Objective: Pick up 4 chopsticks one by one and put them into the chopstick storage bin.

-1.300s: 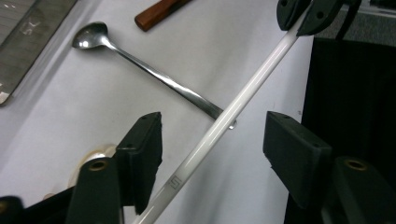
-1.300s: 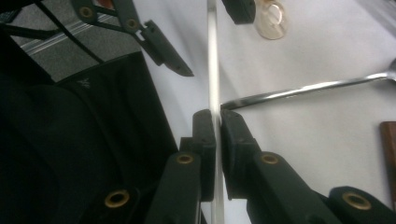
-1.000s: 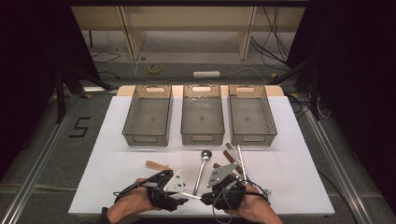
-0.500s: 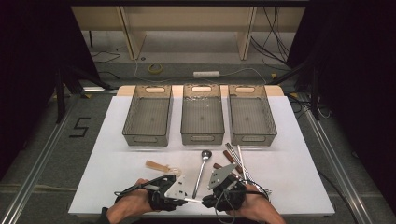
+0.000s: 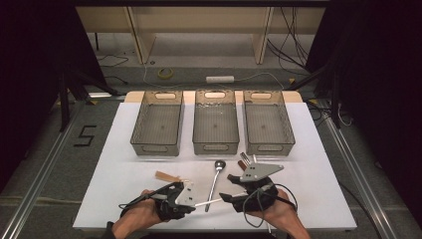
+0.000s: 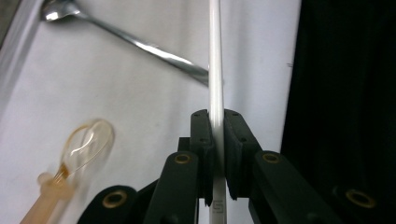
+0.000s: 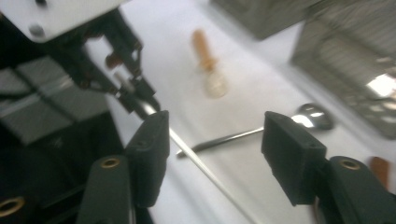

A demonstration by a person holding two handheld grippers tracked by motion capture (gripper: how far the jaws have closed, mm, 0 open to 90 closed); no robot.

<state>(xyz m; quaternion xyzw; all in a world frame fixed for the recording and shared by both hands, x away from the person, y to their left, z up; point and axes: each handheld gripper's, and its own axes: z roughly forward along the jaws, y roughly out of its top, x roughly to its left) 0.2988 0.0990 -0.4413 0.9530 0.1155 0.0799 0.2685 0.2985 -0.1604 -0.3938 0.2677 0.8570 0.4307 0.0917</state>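
While the left gripper (image 6: 215, 140) is clamping onto the thin white rod (image 5: 211, 201) low over the desk's (image 5: 318, 184) near edge, the right gripper (image 7: 212, 154) is standing apart, its jaws just opened, handing it leftward.

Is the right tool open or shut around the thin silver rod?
Open. In the right gripper view, the right tool has just spread its jaws, and the thin silver rod lies free between them.

Black tongs (image 6: 215, 140) gripping a silvery-white rod (image 6: 215, 70). Steel-grey spoon (image 5: 216, 180) and amber plastic spoon (image 6: 86, 147) lying on white counter (image 5: 124, 172). Smoky grey bins (image 5: 215, 122) sitting behind.
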